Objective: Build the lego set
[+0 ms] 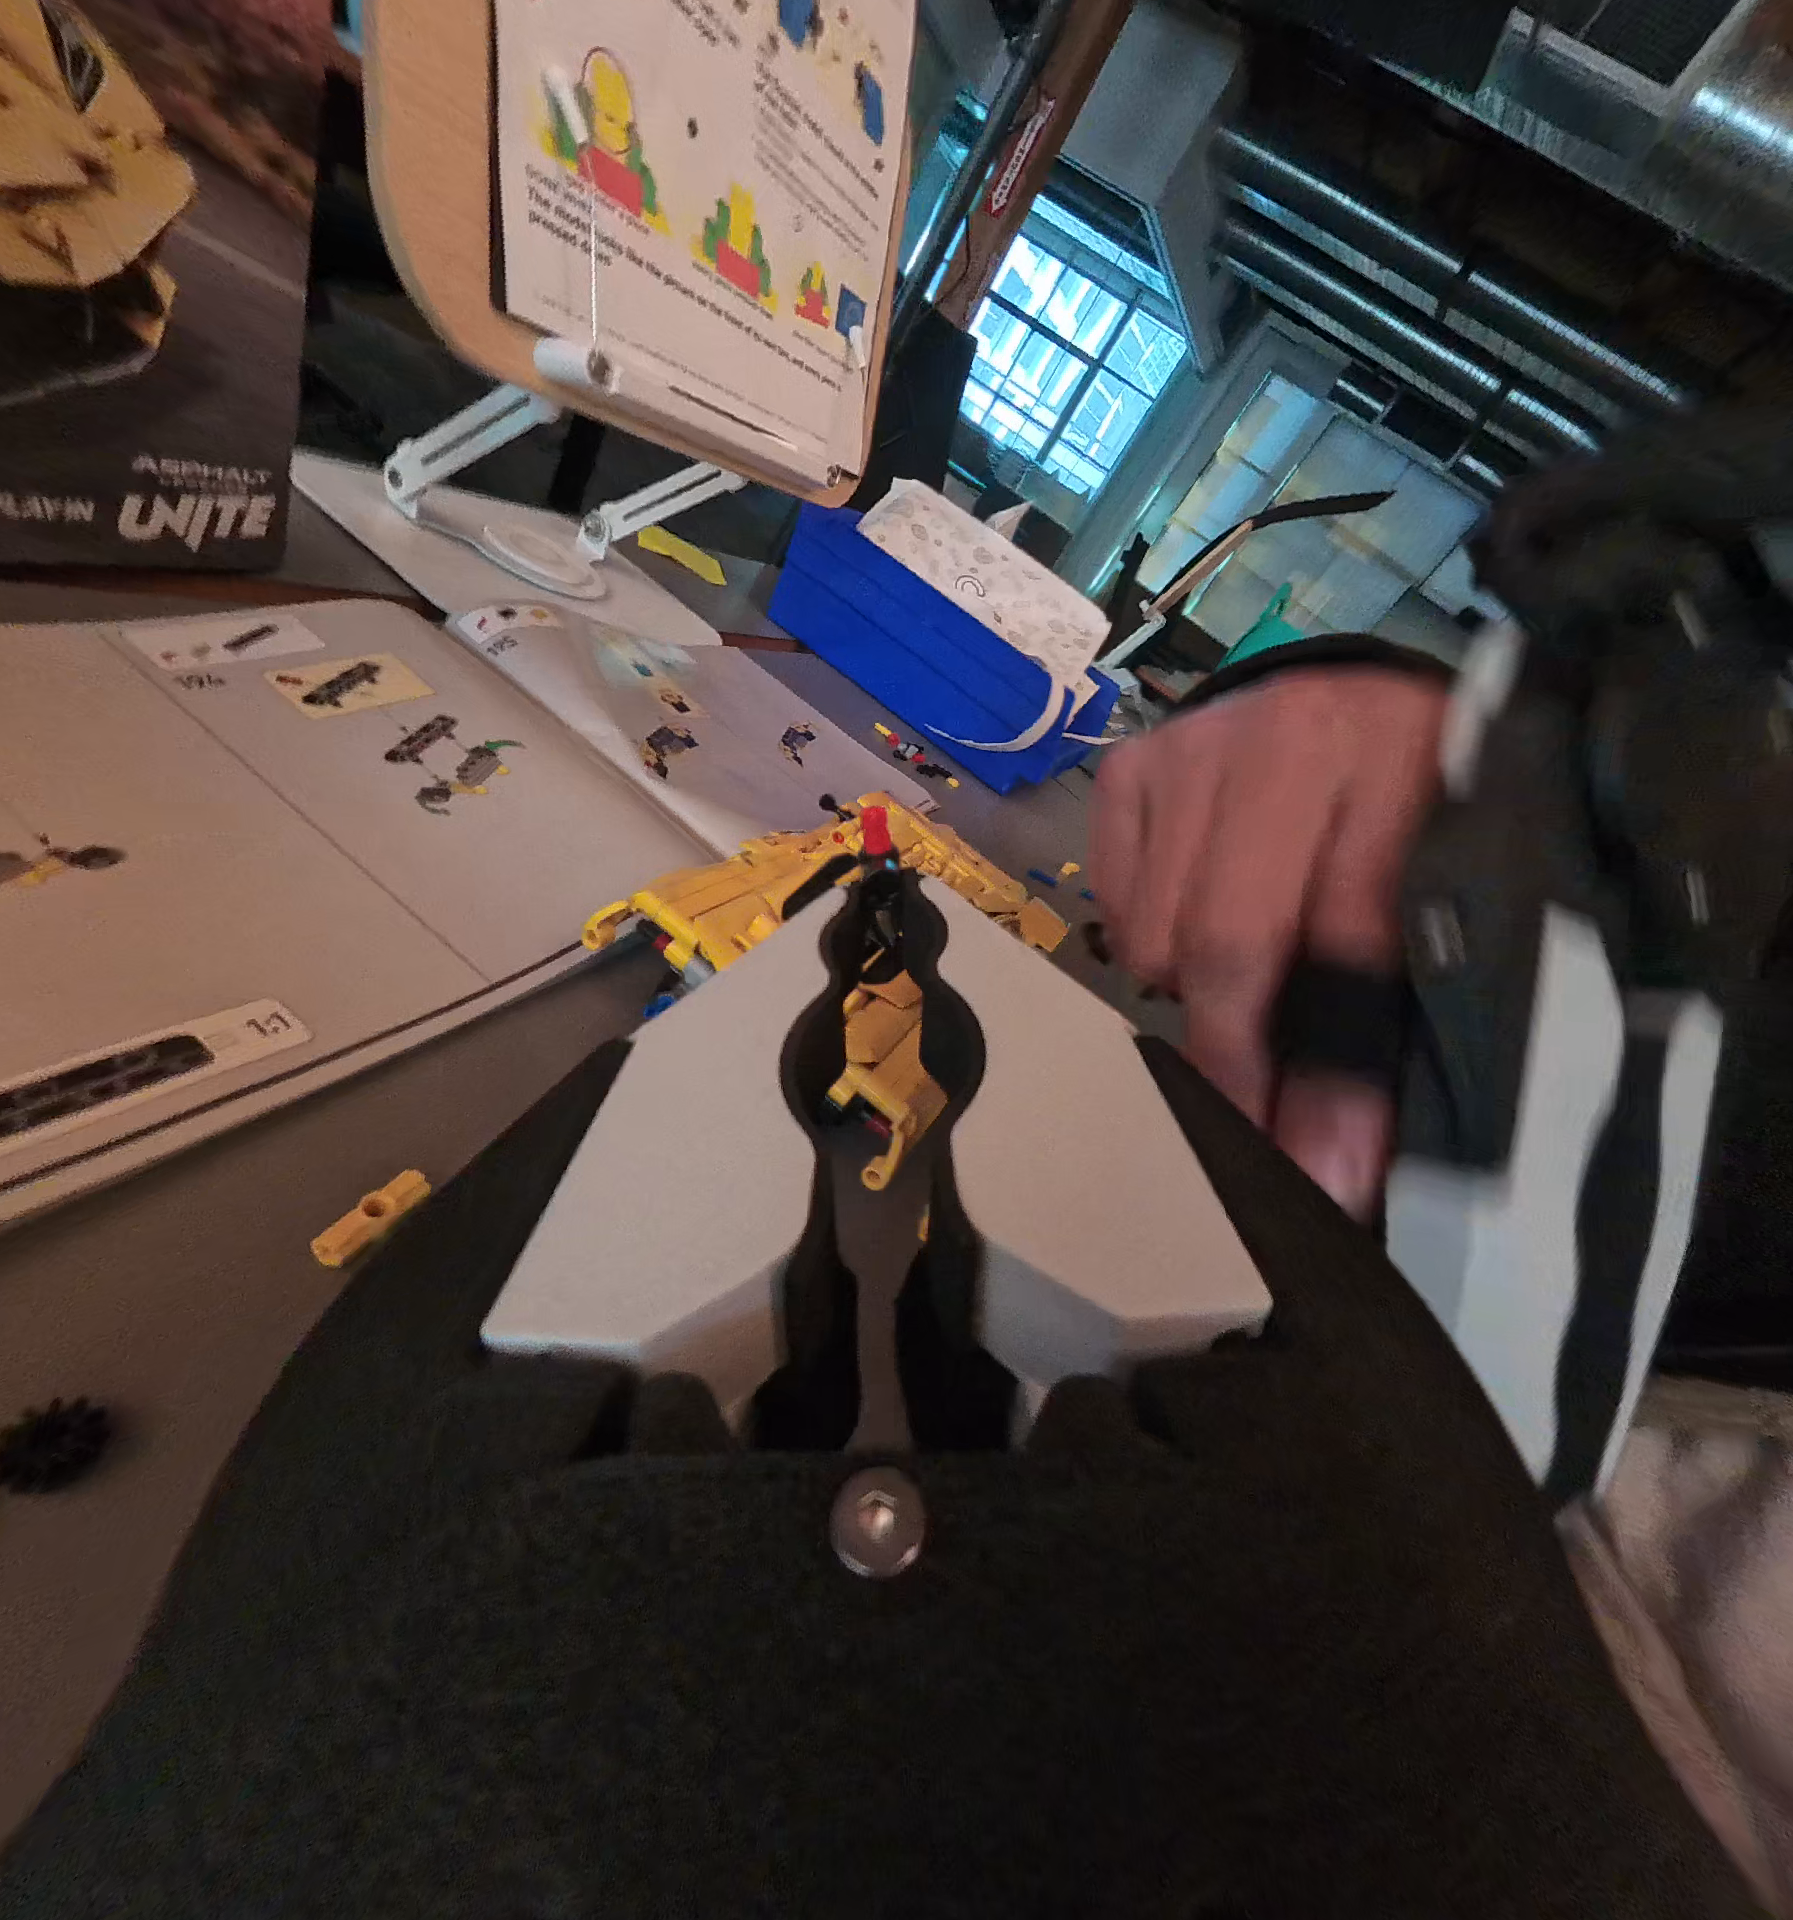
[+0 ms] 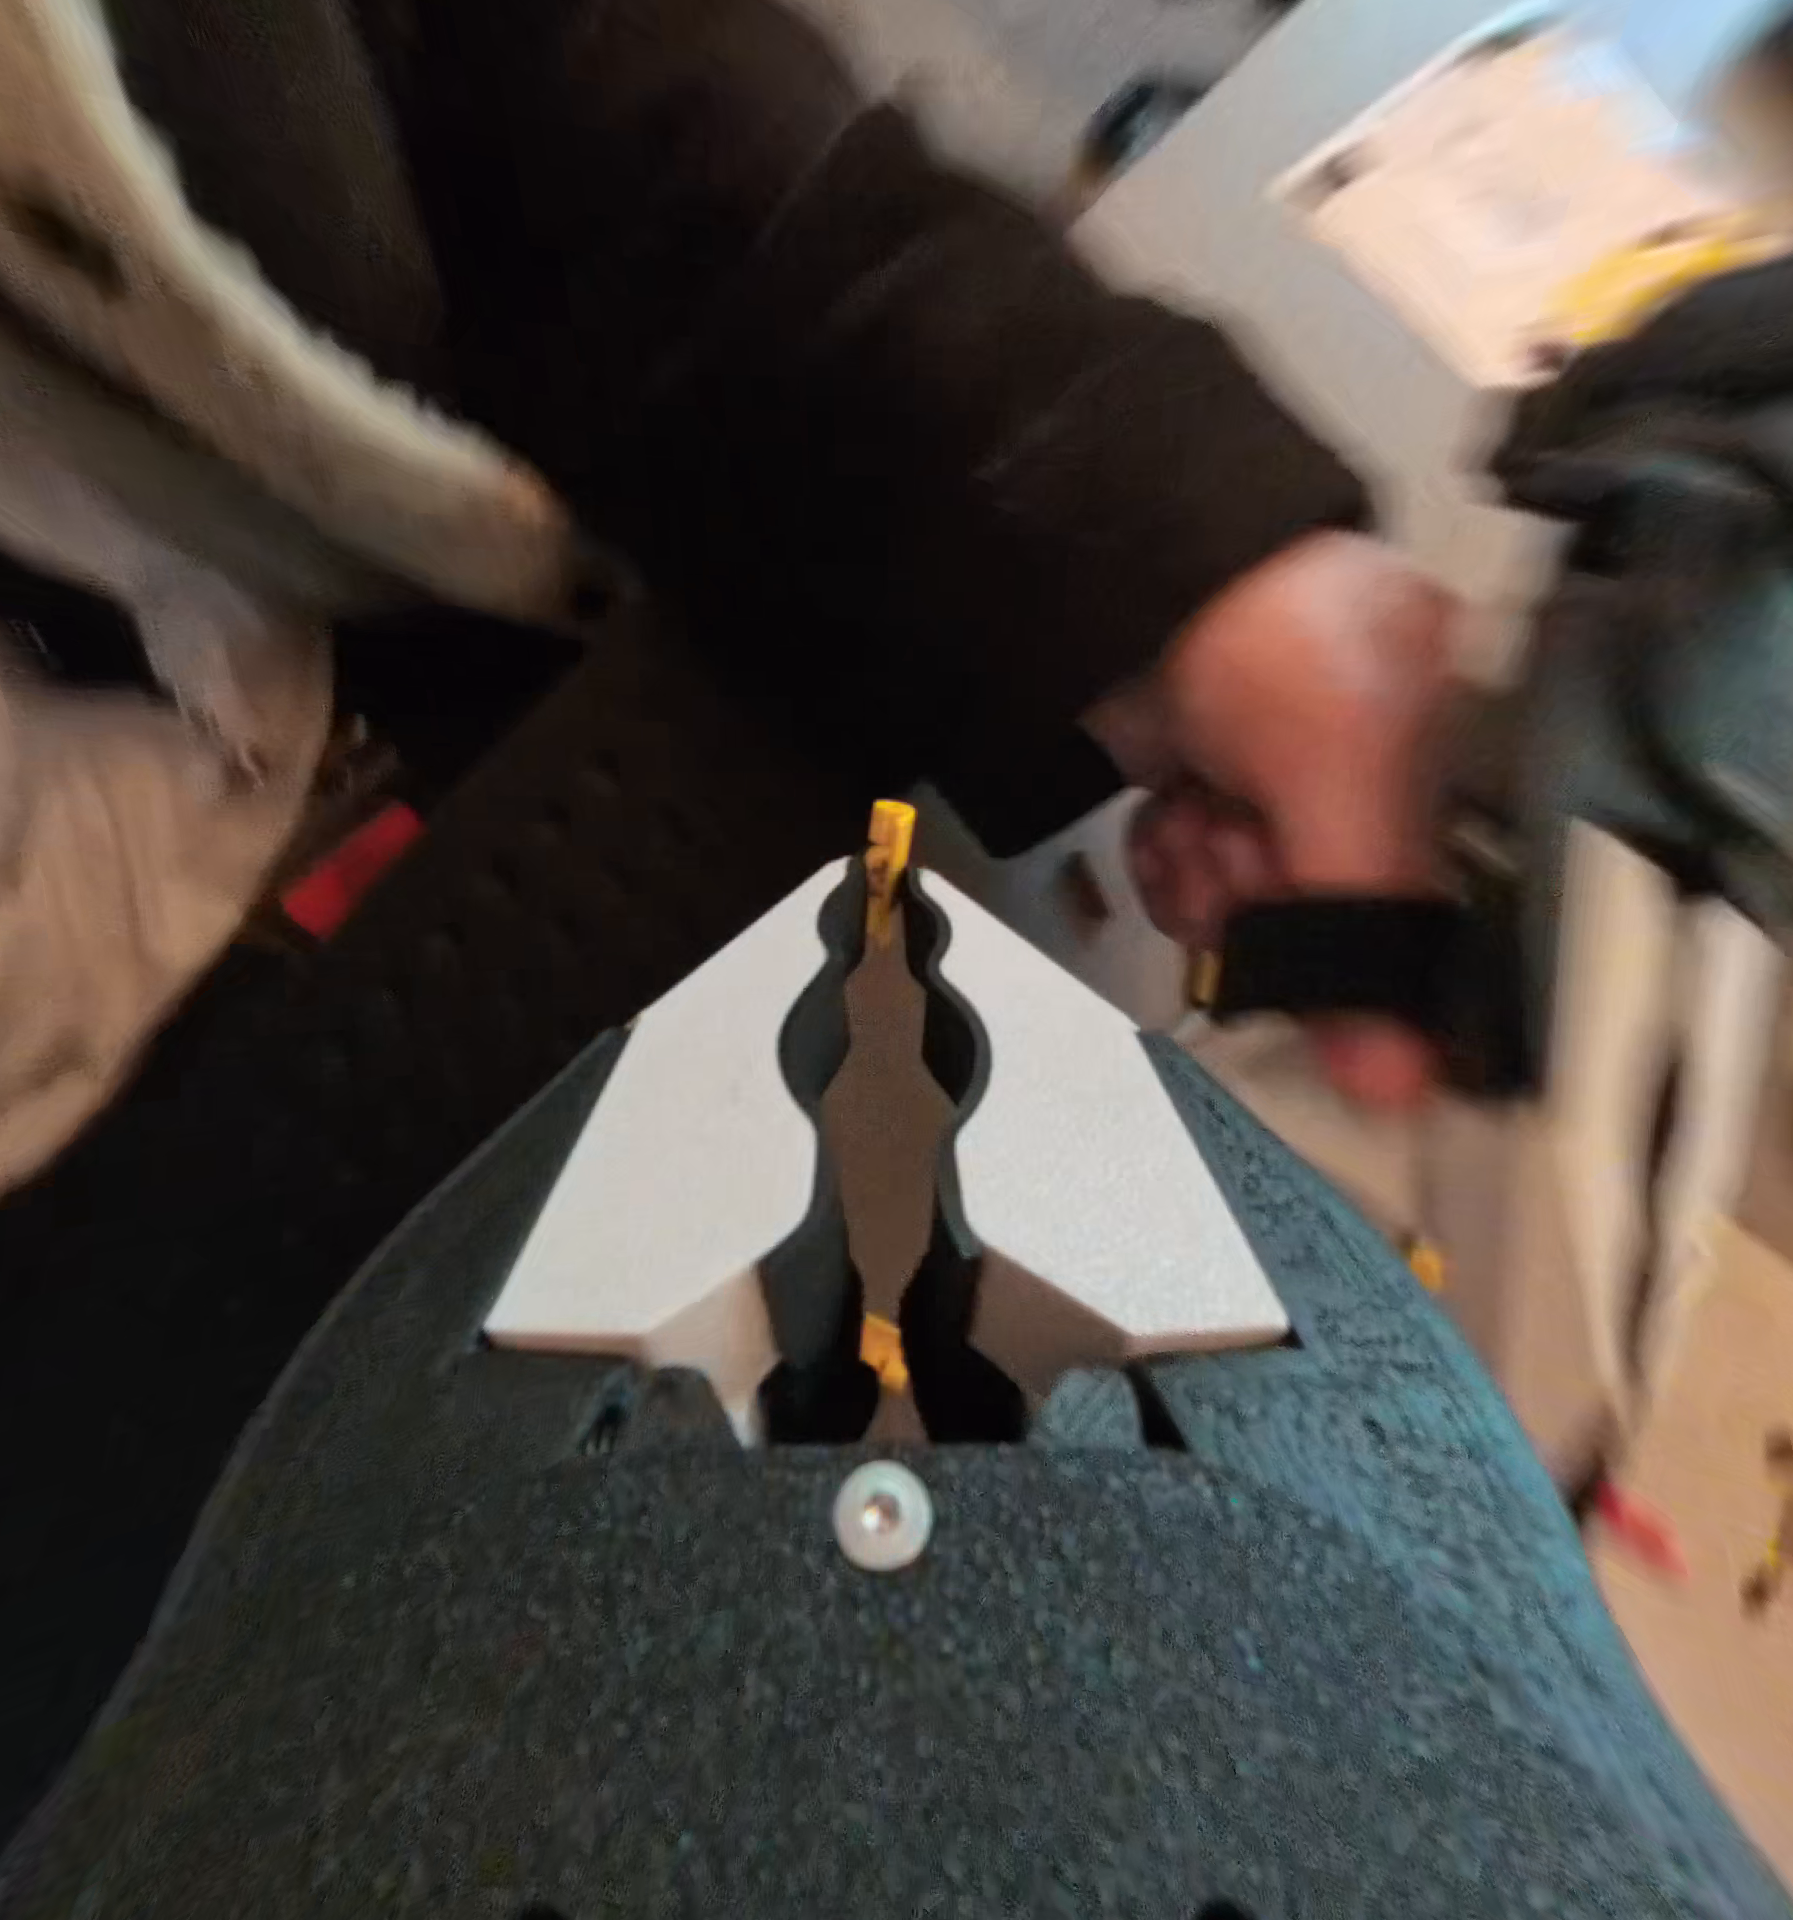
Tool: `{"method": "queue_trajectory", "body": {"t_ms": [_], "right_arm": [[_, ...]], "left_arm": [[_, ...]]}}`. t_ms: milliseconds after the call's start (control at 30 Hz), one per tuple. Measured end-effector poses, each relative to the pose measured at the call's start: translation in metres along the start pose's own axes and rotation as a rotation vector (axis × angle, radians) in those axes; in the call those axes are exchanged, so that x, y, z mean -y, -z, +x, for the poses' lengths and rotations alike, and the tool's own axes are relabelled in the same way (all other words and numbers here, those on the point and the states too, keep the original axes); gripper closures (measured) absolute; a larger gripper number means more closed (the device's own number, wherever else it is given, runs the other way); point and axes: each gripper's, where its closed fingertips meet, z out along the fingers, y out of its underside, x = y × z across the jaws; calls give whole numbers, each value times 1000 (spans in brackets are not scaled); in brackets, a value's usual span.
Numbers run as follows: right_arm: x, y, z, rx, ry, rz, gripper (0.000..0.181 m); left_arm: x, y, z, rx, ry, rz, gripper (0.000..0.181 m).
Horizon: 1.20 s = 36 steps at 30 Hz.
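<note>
Left gripper jaws pinched on small black piece with red tip. Right gripper jaws pinched on yellow peg, long way pointing forward. Yellow model on counter, just past left jaws.

Grey table carries open instruction booklet, yellow lego model, loose yellow beam, black gear, blue bin, white stand base, dark box.
</note>
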Motion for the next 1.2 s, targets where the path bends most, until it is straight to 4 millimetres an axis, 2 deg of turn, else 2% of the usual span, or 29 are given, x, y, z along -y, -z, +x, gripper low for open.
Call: {"method": "queue_trajectory", "body": {"t_ms": [33,100,200,267,333,433,533,600,667,733,833,933,1000,1100,1200], "right_arm": [[5,25,10,-74,-81,97,176],[3,84,24,-242,-221,293,176],[-25,163,20,-449,-369,568,176],[-50,196,9,-518,-441,694,176],[-72,214,-2,-547,-487,781,176],[-101,222,-11,-616,-516,795,177],[-124,232,-16,-715,-529,790,177],[-135,232,-19,-762,-536,751,177],[-143,224,-20,-786,-535,668,176],[-147,216,-17,-802,-541,608,176],[-147,207,-16,-767,-539,579,176],[-153,199,-13,-796,-506,460,176],[-150,199,-11,-805,-461,368,176],[-142,195,-11,-730,-393,219,176],[-143,195,-9,-598,-396,76,176]], "left_arm": [[3,1,4,-1,-42,12,176],[10,0,16,-21,-112,35,175],[13,-12,41,-74,-228,-20,175],[13,-29,57,-94,-339,-105,176],[13,-54,71,-113,-446,-198,175],[8,-99,82,-131,-572,-319,176],[-11,-136,73,-104,-637,-422,176],[-28,-148,64,-76,-659,-481,176],[-41,-152,59,-56,-676,-529,175],[-45,-151,57,-39,-698,-548,176],[-42,-147,58,-32,-707,-544,175],[-38,-142,61,-36,-731,-542,176],[-38,-141,64,-46,-741,-536,176],[-40,-140,63,-59,-745,-529,175],[-44,-139,62,-81,-725,-519,176]]}}
